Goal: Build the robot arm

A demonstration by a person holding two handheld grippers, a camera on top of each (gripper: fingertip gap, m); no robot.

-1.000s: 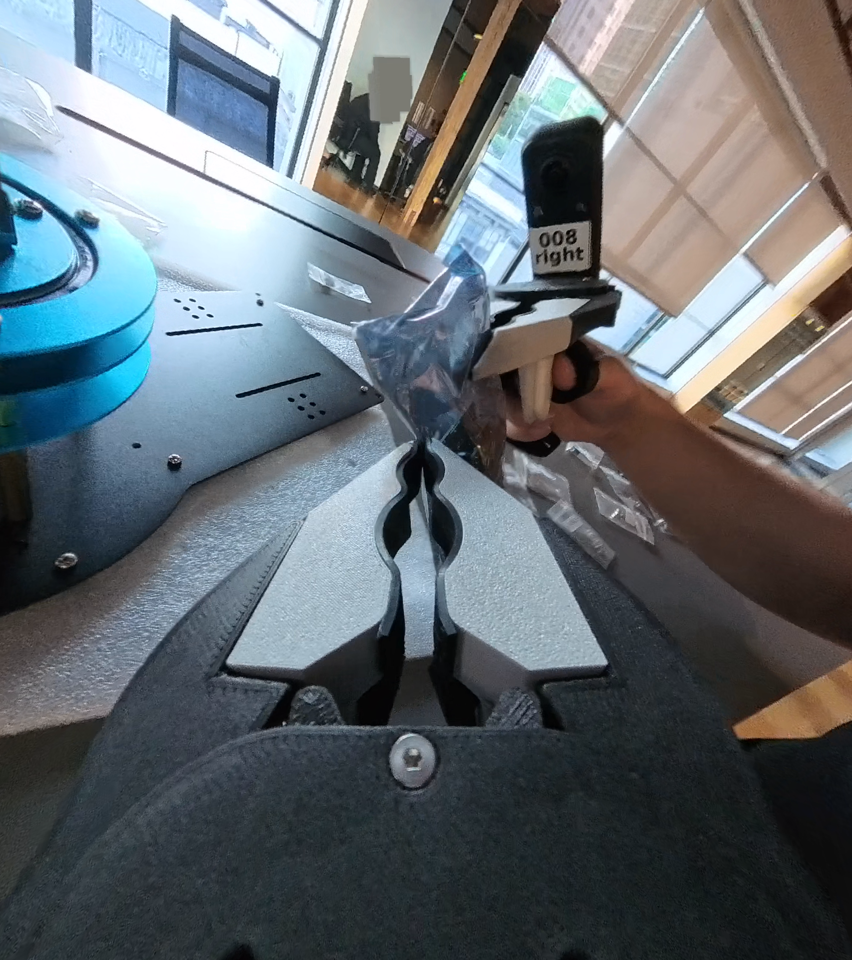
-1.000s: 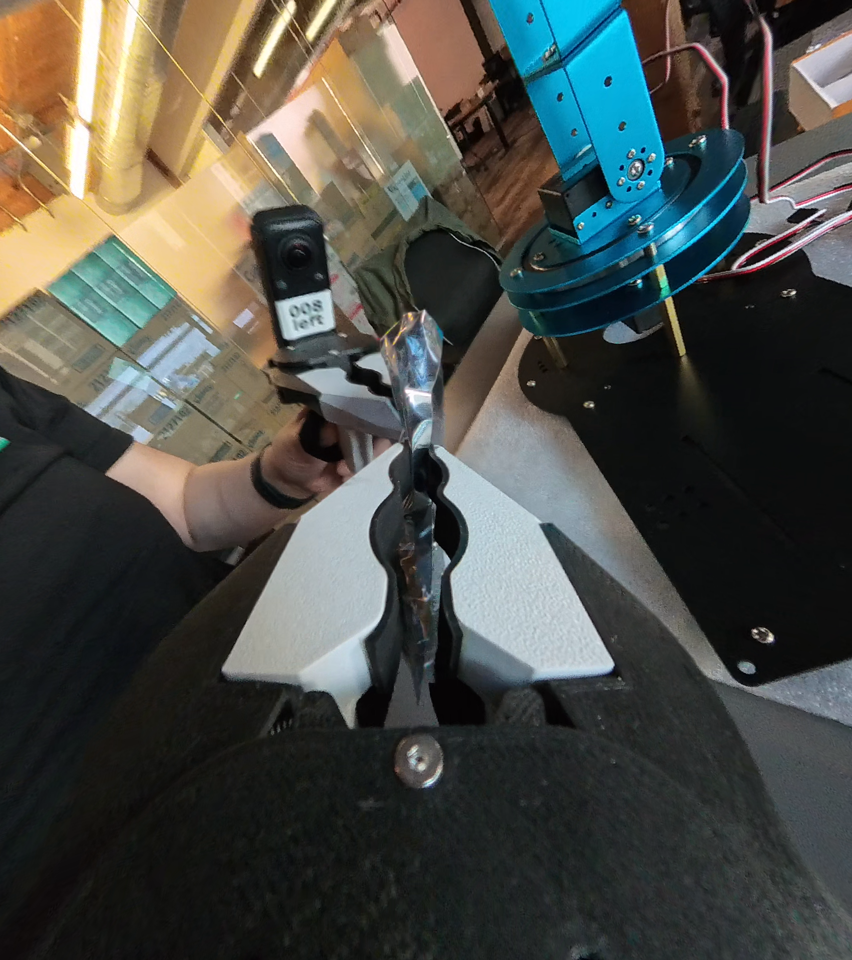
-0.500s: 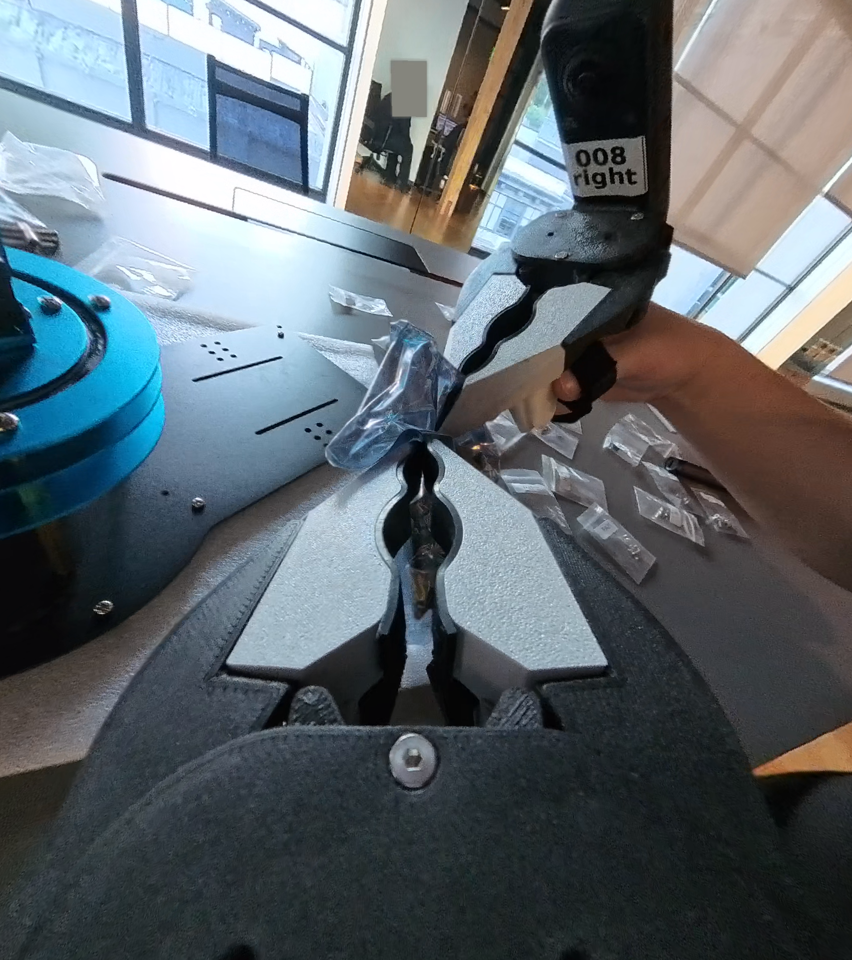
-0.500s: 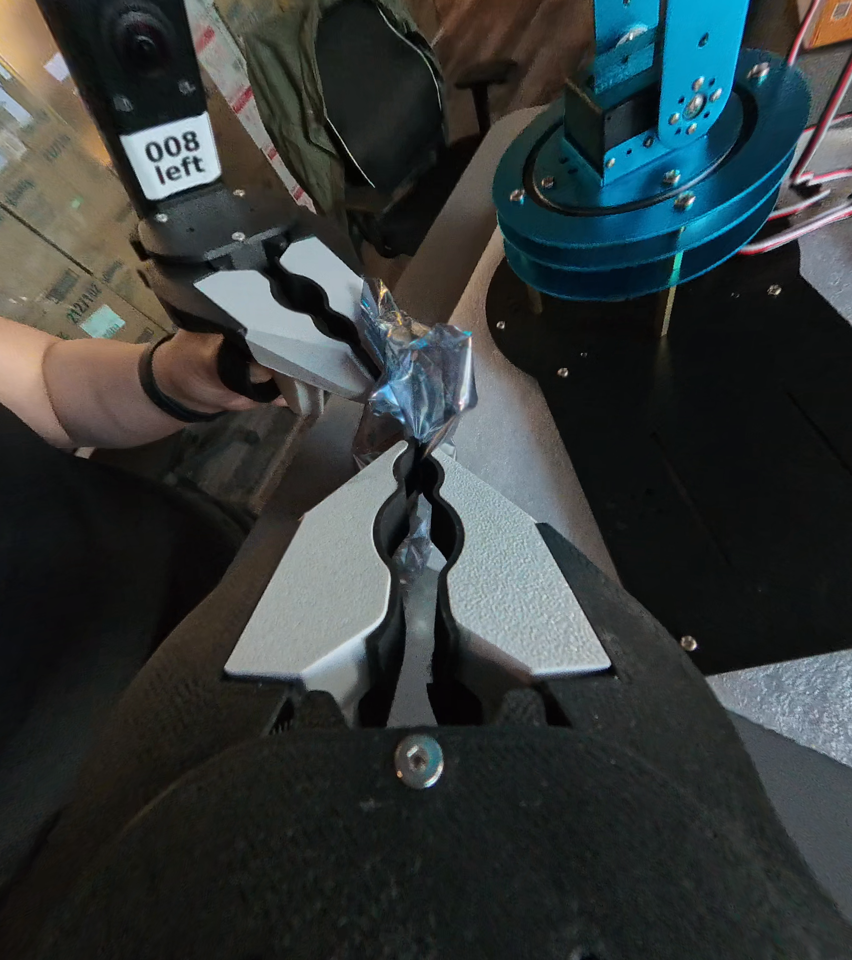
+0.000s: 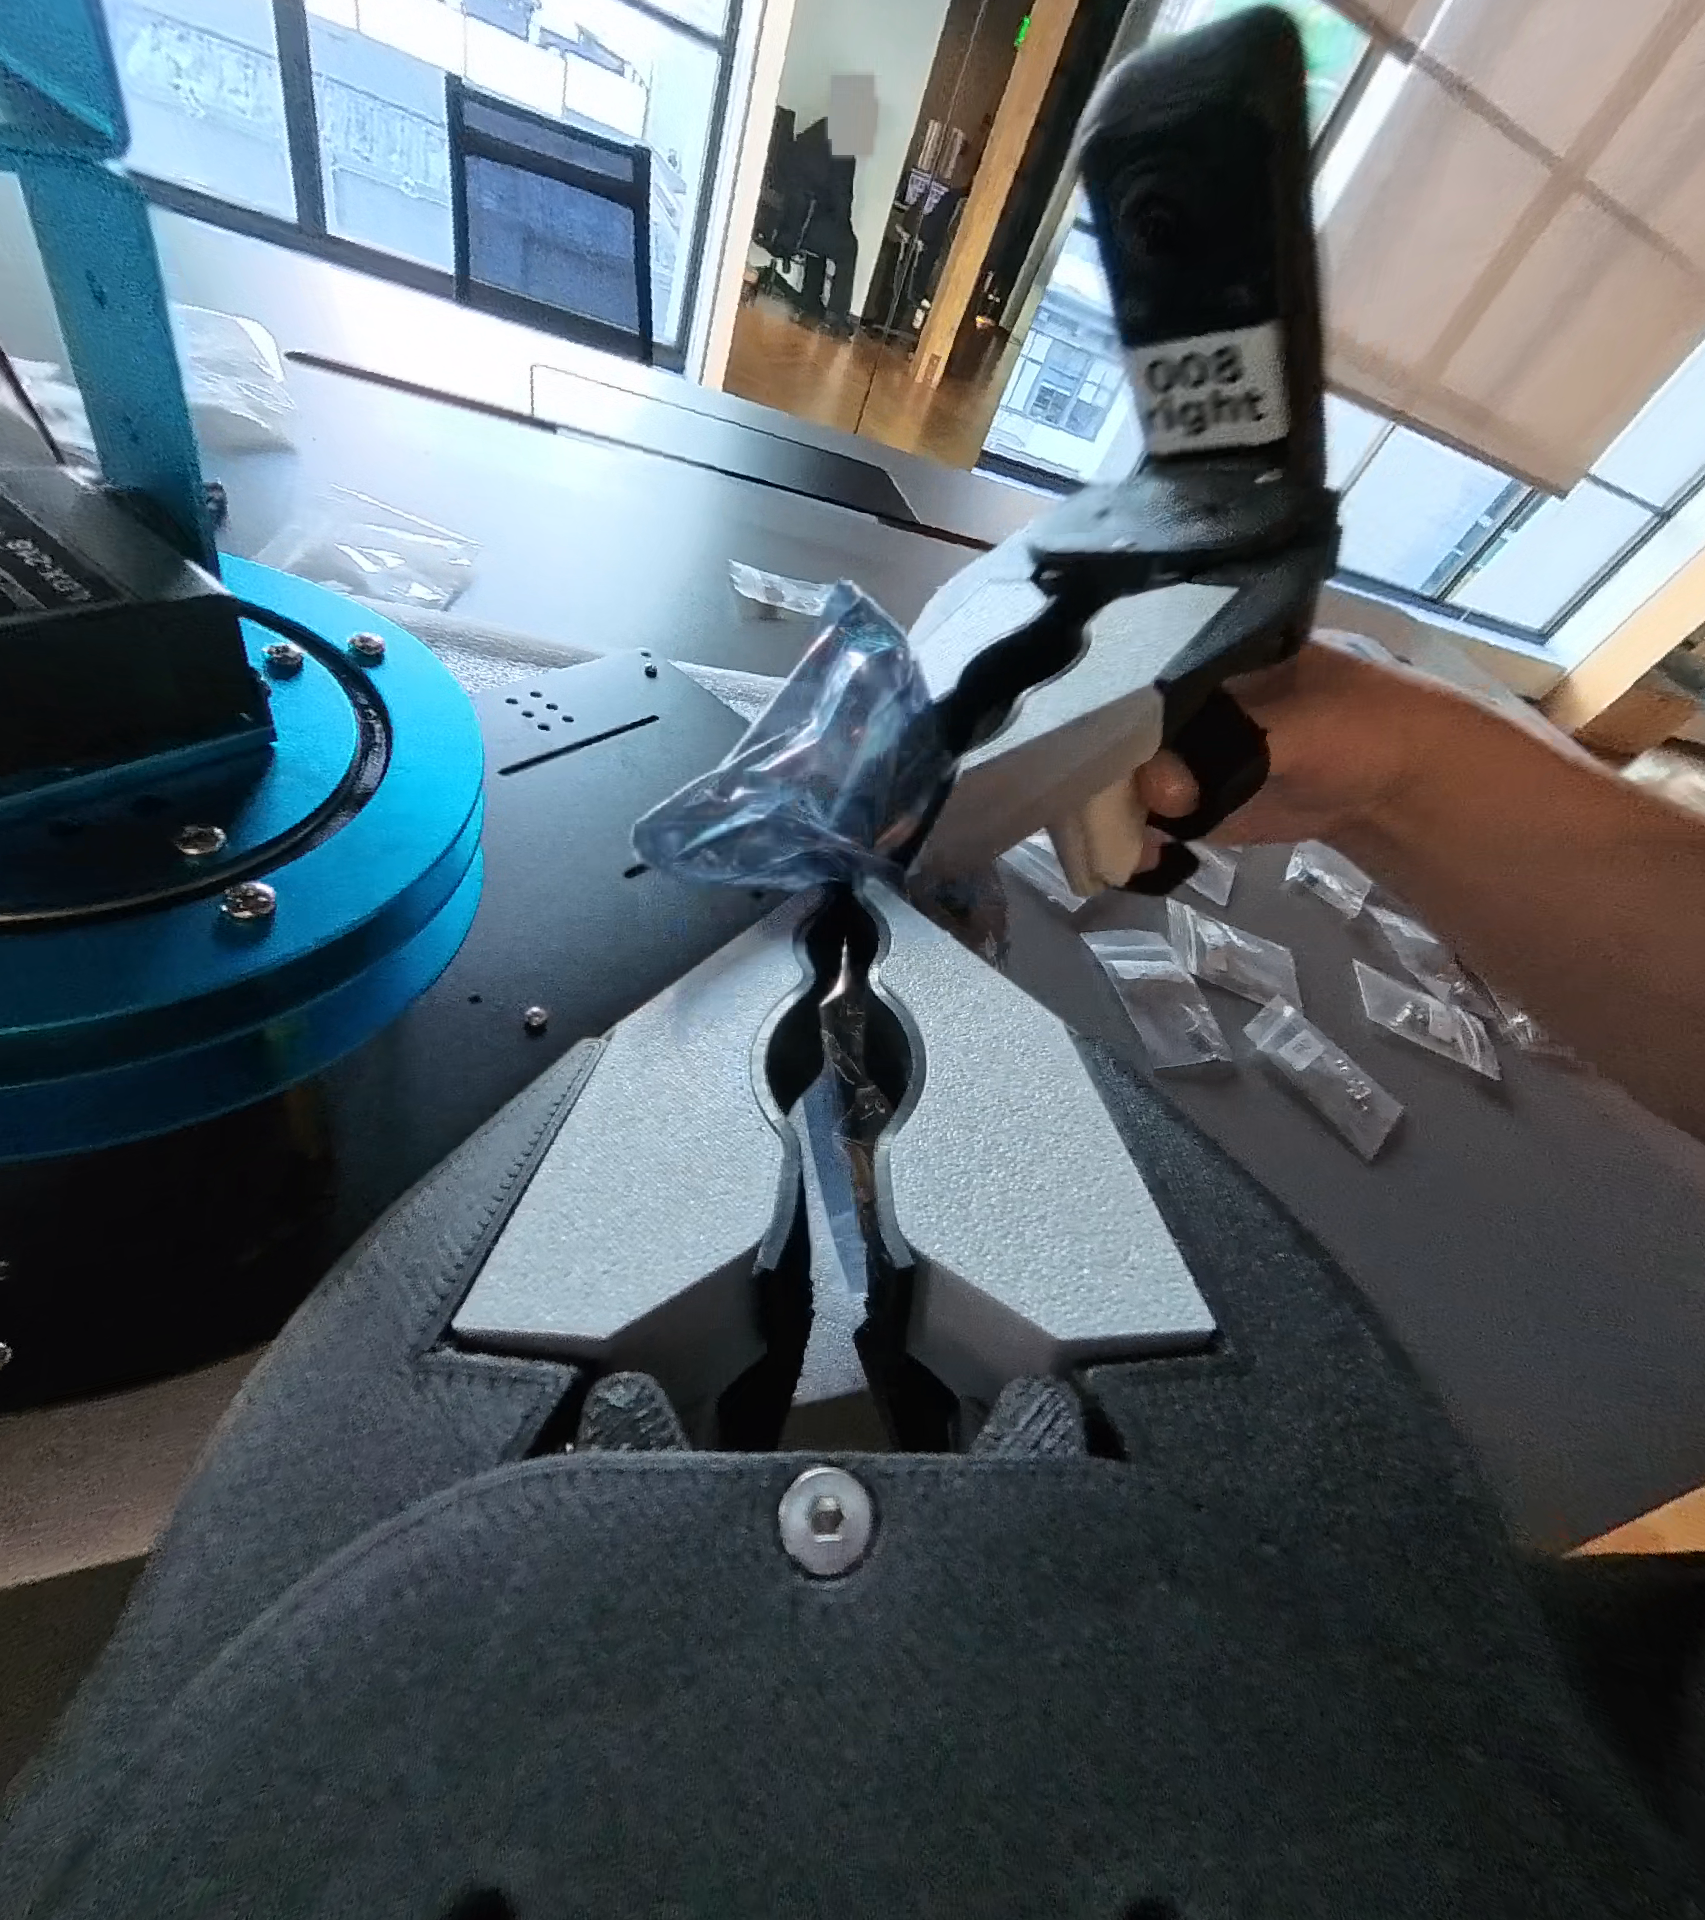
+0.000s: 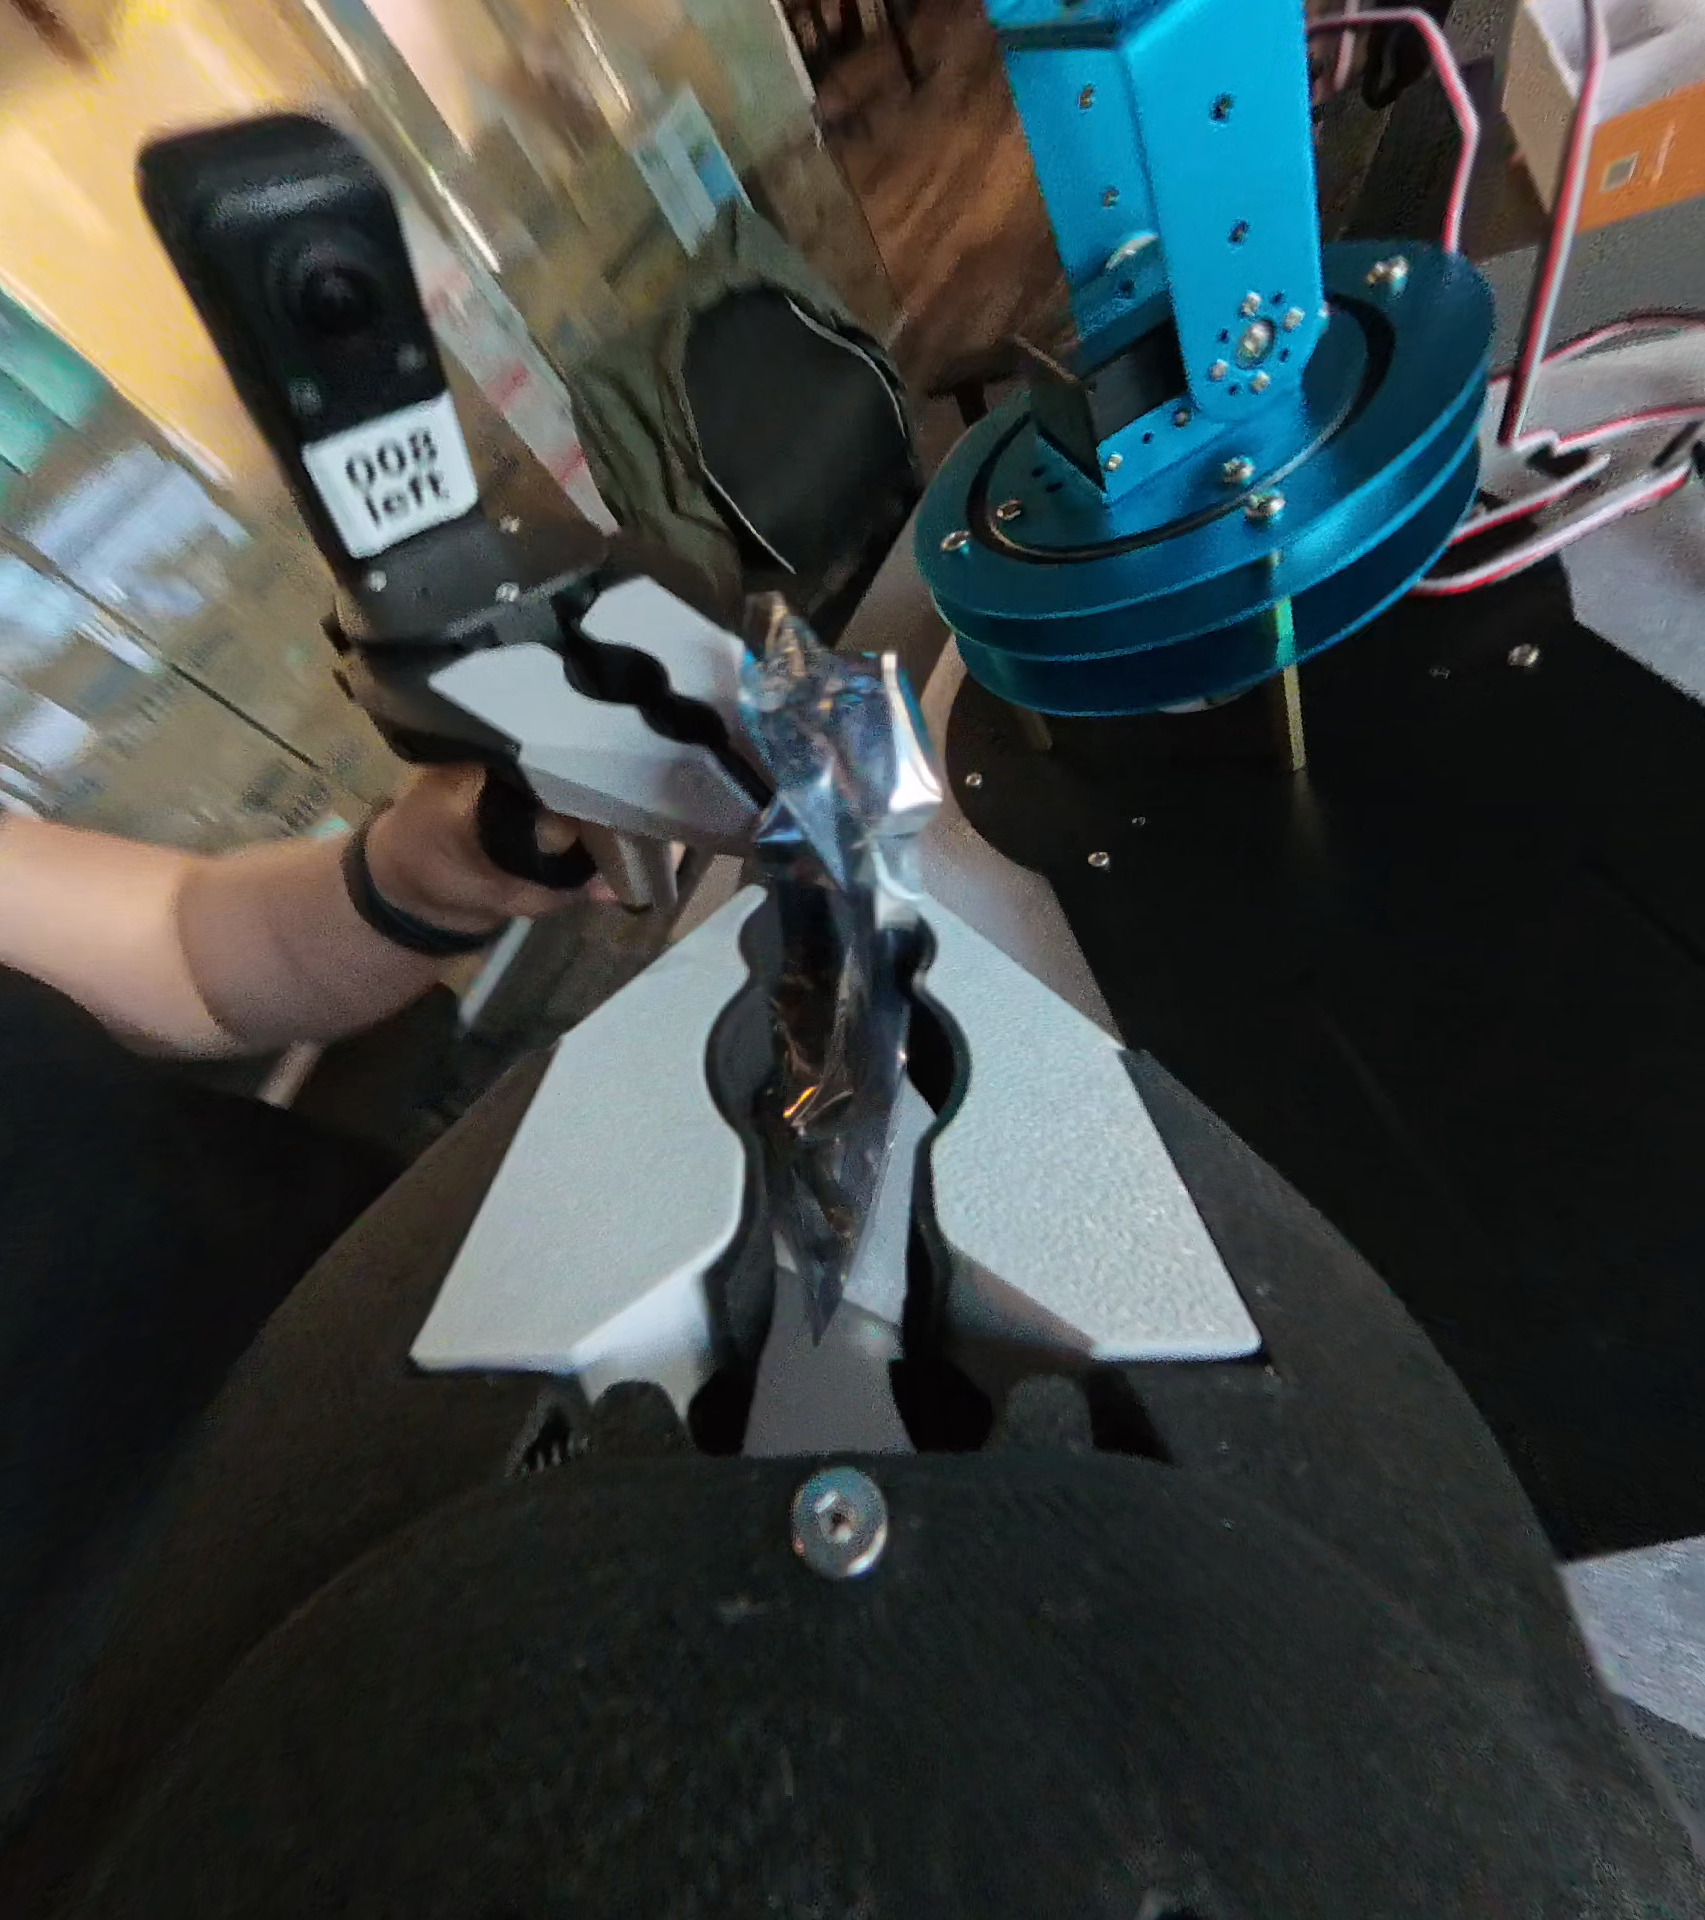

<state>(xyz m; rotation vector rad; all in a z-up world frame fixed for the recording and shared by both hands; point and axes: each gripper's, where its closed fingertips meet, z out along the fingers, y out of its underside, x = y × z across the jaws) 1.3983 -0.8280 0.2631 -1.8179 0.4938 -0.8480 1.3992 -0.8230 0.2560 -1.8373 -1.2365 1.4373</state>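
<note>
I'm working above the surface [image 5: 1450, 1226] beside the blue turntable base [image 5: 204, 935]. Left hand-held gripper [image 5: 843, 914] and right hand-held gripper [image 6: 832, 925] are each clamping closed on the bluish foil bag [image 5: 806, 769], which is hanging crumpled between them, off the surface.

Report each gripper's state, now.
Left gripper: shut on the plastic bag.
Right gripper: shut on the same bag.
</note>
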